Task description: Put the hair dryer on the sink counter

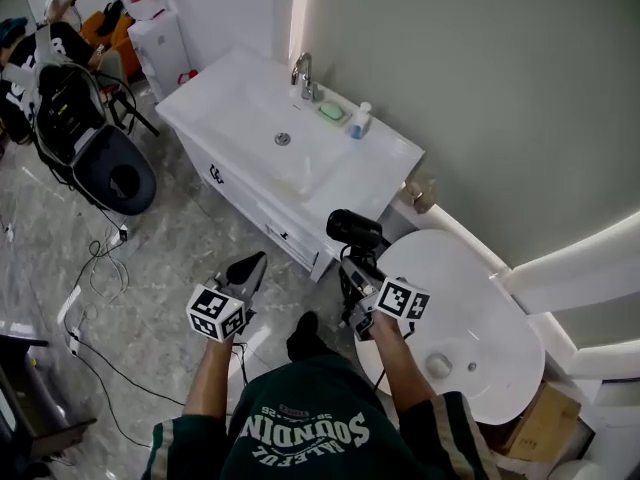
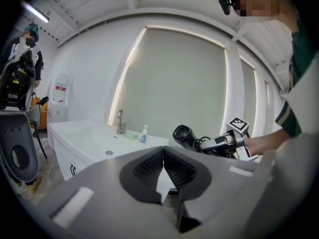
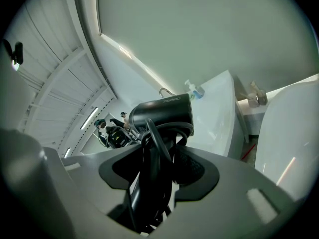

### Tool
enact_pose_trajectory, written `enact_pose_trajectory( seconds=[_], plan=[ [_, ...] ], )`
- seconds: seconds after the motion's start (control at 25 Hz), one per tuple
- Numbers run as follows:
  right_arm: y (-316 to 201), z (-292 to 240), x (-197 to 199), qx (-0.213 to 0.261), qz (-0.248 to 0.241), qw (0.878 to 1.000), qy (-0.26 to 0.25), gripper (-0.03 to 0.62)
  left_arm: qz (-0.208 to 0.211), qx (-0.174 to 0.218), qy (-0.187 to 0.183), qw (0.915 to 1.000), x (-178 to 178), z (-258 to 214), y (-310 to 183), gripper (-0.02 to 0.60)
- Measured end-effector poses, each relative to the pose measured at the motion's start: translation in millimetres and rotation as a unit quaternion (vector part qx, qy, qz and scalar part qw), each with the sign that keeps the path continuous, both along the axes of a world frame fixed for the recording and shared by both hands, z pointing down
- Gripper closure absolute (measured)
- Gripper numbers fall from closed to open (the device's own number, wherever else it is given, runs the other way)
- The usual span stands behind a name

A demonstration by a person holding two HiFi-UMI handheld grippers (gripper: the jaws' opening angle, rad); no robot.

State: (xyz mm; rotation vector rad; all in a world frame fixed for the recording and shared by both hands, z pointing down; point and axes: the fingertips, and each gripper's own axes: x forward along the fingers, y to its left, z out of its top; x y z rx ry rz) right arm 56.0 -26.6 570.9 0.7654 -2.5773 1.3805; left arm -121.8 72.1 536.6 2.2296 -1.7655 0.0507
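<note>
One dryer [image 1: 353,230] aloft, just short of counter's [image 1: 375,173] right end, not yet set down. Right gripper [image 1: 354,271] clamps handle with cord [image 3: 151,143] wound round, likely to keep cord bundled. Barrel level, long axis pointing left toward counter. Left gripper [image 1: 250,266] alongside, jaws together, empty.

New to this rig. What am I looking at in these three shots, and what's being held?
No robot: a person holds a two-jaw gripper in each hand. One picture comes from a head camera looking down; the other two from cameras riding on the grippers. The right gripper is clamped on the handle of a black hair dryer with its cord looped against it. The left gripper is shut and empty. The white sink counter bears a chrome tap, a green soap dish and a small pump bottle.
</note>
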Motion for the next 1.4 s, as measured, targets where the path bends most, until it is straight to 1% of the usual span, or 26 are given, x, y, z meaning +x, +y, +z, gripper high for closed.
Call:
enact_pose_trajectory(
  seconds=[0.2,0.44,0.6,0.8,1.04,1.2,1.4],
  plan=[
    [-54,-5,-6,0.004,0.020,1.000,0.000,0.396,0.016,0.000,0.002,0.9999,-8,-4,-58,0.529],
    [-90,-2,0,-0.006,0.059,0.998,0.004,0.396,0.048,-0.015,0.010,0.9987,-10,4,-110,0.529],
    [-114,1,1,-0.006,0.078,0.997,0.009,0.396,0.075,-0.015,0.012,0.9970,-8,4,-153,0.529],
    [-150,5,0,-0.008,0.116,0.993,0.010,0.396,0.120,-0.017,0.013,0.9925,-8,6,-212,0.529],
    [-190,15,-3,-0.007,0.163,0.986,0.033,0.396,0.164,-0.023,0.018,0.9860,-18,10,-280,0.529],
    [-216,20,-10,-0.018,0.189,0.981,0.040,0.396,0.188,-0.035,0.024,0.9813,-25,16,-318,0.529],
    [-238,37,-23,-0.036,0.213,0.975,0.054,0.396,0.206,-0.050,0.031,0.9767,-37,26,-350,0.529]
  ],
)
